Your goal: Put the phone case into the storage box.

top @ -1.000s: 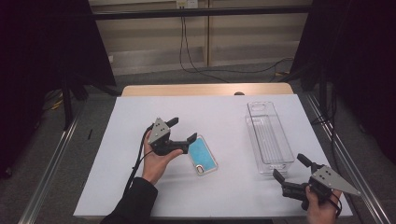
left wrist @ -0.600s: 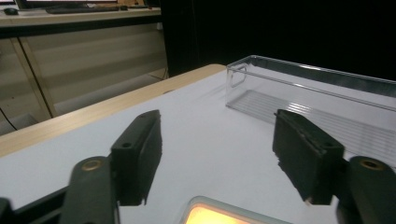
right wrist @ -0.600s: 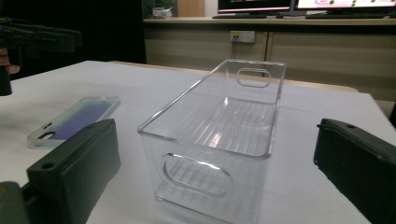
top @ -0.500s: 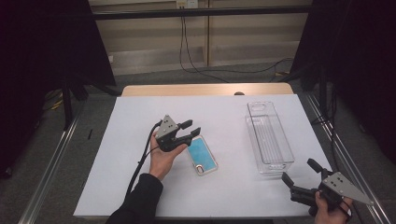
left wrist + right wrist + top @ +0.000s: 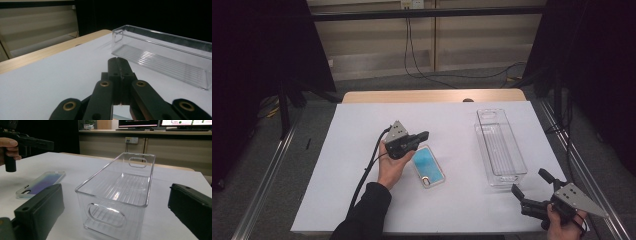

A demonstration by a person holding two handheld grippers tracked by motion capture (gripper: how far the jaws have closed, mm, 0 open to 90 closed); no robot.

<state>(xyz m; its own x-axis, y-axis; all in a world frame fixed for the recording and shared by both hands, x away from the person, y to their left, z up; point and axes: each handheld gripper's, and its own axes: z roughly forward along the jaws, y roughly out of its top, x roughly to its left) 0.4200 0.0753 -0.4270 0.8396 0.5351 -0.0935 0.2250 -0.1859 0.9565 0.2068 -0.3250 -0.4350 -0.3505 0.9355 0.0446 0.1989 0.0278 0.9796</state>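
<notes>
Left tool (image 5: 423, 135): held in the person's left hand (image 5: 390, 167) above the counter's middle, jaws pressed together on nothing, as seen in the left gripper view (image 5: 117, 65); it is pointed toward 3 o'clock in the high view.
Right tool (image 5: 531, 187): held low at the counter's 5 o'clock corner, jaws spread wide apart and nothing gripped; in the right gripper view (image 5: 115, 202) the near end of the bin is framed between them.
Phone case (image 5: 429, 165): laid flat on the counter near the middle, blue-tinted with a clear rim; it is found just at 5 o'clock of the left tool, whether touched cannot be told. It is also seen in the right gripper view (image 5: 41, 183).
Clear plastic bin (image 5: 500, 148): set upright on the counter at 3 o'clock of the phone case, well apart from it, its long side run from 6 to 12 o'clock; nothing is held in it, and handle cut-outs are seen in both ends (image 5: 117, 195).
Counter (image 5: 352, 150): covered by a white sheet, a wooden edge left bare at 12 o'clock.
</notes>
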